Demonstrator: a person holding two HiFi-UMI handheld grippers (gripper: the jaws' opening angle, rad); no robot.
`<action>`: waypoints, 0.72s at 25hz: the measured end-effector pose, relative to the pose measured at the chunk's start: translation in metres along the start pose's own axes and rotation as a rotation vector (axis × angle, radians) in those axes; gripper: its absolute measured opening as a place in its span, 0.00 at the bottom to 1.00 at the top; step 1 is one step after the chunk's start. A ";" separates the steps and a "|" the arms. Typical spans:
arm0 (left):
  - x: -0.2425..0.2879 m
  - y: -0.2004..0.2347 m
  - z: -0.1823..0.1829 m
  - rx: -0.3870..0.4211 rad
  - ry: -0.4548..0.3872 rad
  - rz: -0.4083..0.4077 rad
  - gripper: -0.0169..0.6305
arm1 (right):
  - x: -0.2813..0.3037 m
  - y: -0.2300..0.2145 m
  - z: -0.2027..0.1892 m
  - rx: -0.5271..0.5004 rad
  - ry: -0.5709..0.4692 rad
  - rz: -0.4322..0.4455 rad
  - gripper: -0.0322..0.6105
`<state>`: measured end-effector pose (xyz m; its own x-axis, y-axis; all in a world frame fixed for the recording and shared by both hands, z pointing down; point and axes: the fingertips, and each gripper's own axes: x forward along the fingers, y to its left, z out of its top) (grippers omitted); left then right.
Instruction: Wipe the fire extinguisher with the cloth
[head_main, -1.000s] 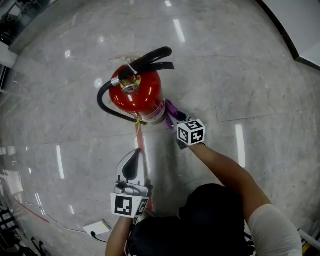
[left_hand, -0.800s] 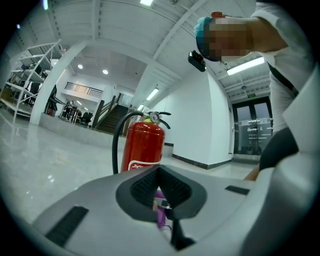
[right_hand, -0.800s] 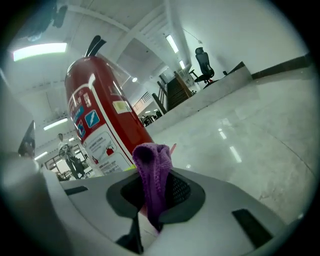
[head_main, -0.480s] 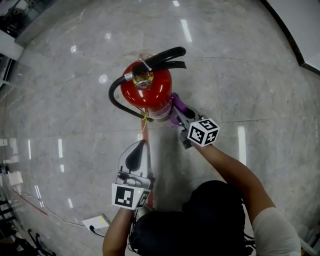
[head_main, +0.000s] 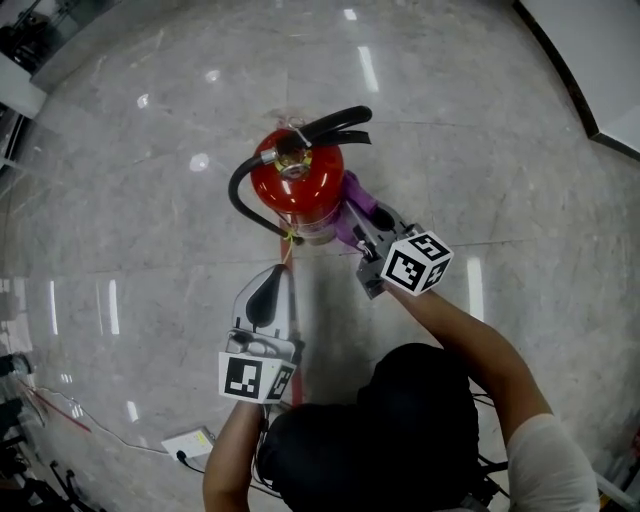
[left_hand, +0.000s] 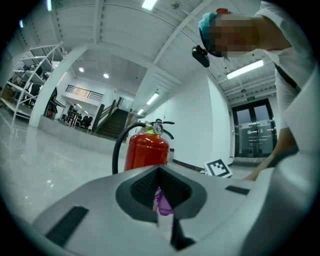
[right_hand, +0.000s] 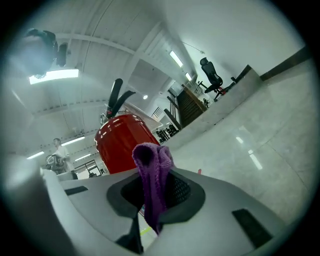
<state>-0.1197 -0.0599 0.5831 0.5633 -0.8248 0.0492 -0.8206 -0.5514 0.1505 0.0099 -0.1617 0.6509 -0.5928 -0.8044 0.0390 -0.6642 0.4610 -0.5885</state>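
Since half a second ago, the right gripper (head_main: 358, 228) has been drawn slightly toward the right of the head view, its marker cube (head_main: 415, 262) with it, and more of the purple cloth (head_main: 360, 203) is now shown beside the fire extinguisher (head_main: 295, 185); the left gripper (head_main: 282, 282) is found almost where it was.

Nearest, the person's dark head covering (head_main: 420, 420) is seen at the bottom of the head view, with a bare forearm (head_main: 470, 345) stretched forward to the right gripper. The left gripper is held low over the floor (head_main: 520, 150), short of the extinguisher's base, and its jaws are brought together with nothing between them. A reddish stripe (head_main: 297, 385) on the floor is partly covered by it.

Farther on, the right gripper's jaws are clamped on the cloth, which is bunched and sticks up past the jaw tips. The cloth is laid against the right side of the extinguisher's red body, low down.

The extinguisher is stood upright on the pale marble floor. A black hose (head_main: 237, 195) is looped round its left side, and black handle levers (head_main: 335, 122) are pointed toward the right at its top.
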 end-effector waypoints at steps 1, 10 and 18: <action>-0.001 0.000 0.005 0.005 -0.006 0.001 0.03 | 0.000 0.006 0.007 -0.007 -0.007 0.007 0.14; -0.002 0.003 0.031 0.034 -0.016 -0.021 0.04 | -0.008 0.046 0.054 -0.074 -0.038 0.063 0.14; 0.003 0.002 0.040 0.026 -0.015 -0.017 0.04 | -0.021 0.095 0.080 -0.233 -0.041 0.206 0.14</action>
<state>-0.1240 -0.0685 0.5442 0.5759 -0.8169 0.0320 -0.8132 -0.5684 0.1250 -0.0042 -0.1311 0.5297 -0.7098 -0.6976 -0.0971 -0.6216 0.6853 -0.3794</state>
